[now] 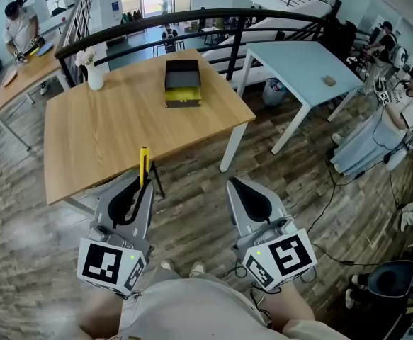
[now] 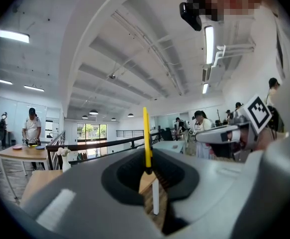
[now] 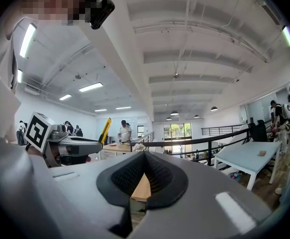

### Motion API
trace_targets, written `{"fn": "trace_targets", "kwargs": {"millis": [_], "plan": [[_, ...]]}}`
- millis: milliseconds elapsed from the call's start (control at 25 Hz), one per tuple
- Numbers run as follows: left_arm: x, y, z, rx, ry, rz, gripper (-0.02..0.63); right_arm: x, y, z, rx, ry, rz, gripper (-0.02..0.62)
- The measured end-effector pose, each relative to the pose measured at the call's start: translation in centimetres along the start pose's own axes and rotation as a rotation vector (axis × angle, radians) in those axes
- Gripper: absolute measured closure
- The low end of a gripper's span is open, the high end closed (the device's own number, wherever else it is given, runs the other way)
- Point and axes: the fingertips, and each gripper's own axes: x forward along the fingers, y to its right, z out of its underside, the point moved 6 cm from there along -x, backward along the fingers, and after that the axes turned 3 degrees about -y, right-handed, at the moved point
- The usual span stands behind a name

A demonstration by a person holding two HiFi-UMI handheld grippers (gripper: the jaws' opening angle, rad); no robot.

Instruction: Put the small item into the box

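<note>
The left gripper (image 1: 143, 185) pinches the yellow stick (image 1: 144, 161) upright, probably for carrying to the black box (image 1: 183, 83) on the table (image 1: 100, 137); the right gripper (image 1: 233, 184) stays out of it, closed on nothing

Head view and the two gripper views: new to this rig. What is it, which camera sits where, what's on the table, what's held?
There is no robot here: a person holds a two-jaw gripper in each hand. The head view comes from a camera on the person's head, looking down on the left gripper and the right gripper. Each carries a marker cube as part of it. Each gripper view looks along that gripper's own jaws. On the wooden table stand an open box and a white vase. The left gripper is shut on a thin yellow stick. The right gripper's jaws are together with nothing between them.
</note>
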Motion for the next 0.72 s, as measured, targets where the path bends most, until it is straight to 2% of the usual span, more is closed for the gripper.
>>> {"fn": "trace_targets", "kwargs": {"millis": [400,720], "plan": [[0.8,1.6,1.1,-0.018,-0.009,-0.023,0.565,-0.4,2.6,2.2,0.018,-0.023,-0.016,0.595],[1.4,1.5,0.8,0.003,-0.01,-0.042,0.565,0.2,3.3,1.8,0.007,-0.013,-0.033,0.595]]}}
